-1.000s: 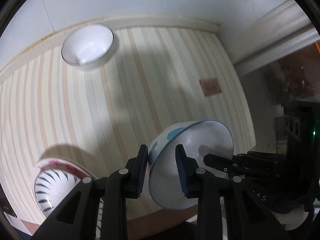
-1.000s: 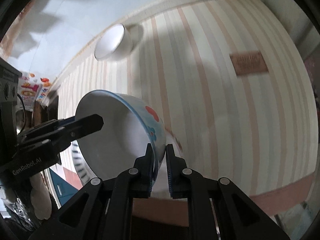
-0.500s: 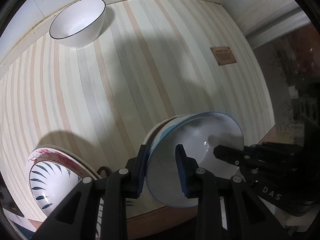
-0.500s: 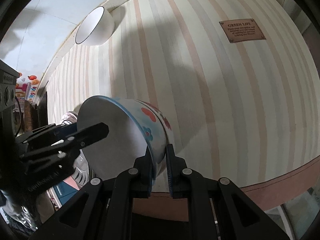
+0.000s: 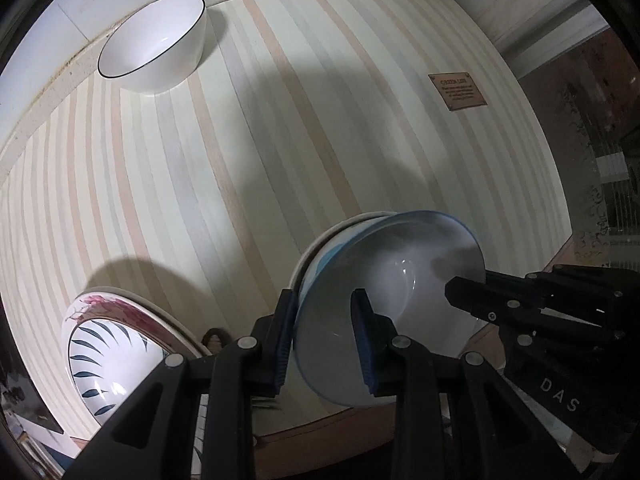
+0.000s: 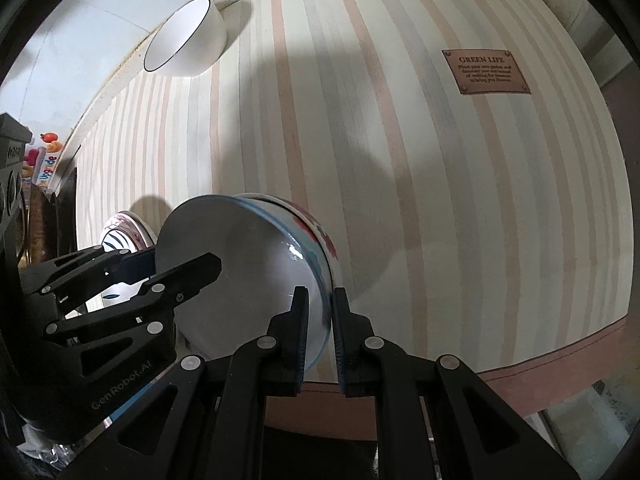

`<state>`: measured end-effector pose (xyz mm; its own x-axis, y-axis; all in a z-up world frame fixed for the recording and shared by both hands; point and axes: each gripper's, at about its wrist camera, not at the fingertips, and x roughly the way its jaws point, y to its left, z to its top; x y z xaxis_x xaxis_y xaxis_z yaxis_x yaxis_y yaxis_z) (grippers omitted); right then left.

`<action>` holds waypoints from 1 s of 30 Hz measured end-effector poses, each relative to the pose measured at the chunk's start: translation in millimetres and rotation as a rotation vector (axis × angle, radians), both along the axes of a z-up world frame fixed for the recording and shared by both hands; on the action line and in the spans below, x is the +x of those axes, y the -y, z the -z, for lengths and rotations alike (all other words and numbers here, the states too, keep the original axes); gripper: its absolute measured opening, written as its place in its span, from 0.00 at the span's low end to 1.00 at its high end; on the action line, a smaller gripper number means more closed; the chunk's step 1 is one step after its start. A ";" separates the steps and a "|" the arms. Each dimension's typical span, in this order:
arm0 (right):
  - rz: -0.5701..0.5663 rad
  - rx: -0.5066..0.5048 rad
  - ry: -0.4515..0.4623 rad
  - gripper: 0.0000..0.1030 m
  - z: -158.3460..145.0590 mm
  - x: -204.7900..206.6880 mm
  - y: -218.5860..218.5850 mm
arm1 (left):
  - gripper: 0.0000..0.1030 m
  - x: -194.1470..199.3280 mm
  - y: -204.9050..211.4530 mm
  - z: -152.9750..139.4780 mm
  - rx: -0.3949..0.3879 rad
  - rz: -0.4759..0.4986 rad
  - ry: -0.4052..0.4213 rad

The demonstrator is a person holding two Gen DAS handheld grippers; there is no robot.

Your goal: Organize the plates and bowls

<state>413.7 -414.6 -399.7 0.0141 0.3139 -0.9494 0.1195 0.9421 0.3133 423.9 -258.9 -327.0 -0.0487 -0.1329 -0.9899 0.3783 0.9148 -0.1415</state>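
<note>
White inside, blue at the rim: painted bowl (image 5: pixel 400 280) held from both sides, low over the near edge of the striped bench (image 5: pixel 240 160). Left gripper (image 5: pixel 324 344) clamped on the near-left rim, one of the fingers inside and one outside. Right gripper (image 6: pixel 320 332) clamped the same way on the opposite rim. Seems to sit already in a second bowl (image 5: pixel 340 226) below, only a pale edge of that one showing (hard to tell if fully seated or tilted a little).

Step in hand, by judgement: nesting the painted bowl into its partner. Next move probably calls for lowering until level, then opening both pairs of fingers together and drawing straight back, so as not to drag the rim along.

Not yet stacked: black-rimmed white bowl (image 5: pixel 154 40) far off at the back wall, and leaf-patterned dish (image 5: pixel 104 352) resting on a pink-flowered plate (image 5: pixel 120 300) near the left side.
</note>
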 end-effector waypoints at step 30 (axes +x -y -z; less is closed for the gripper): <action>0.019 0.157 0.093 0.60 -54.6 36.1 7.4 | 0.29 50.0 -62.0 -65.3 -0.136 -0.268 0.124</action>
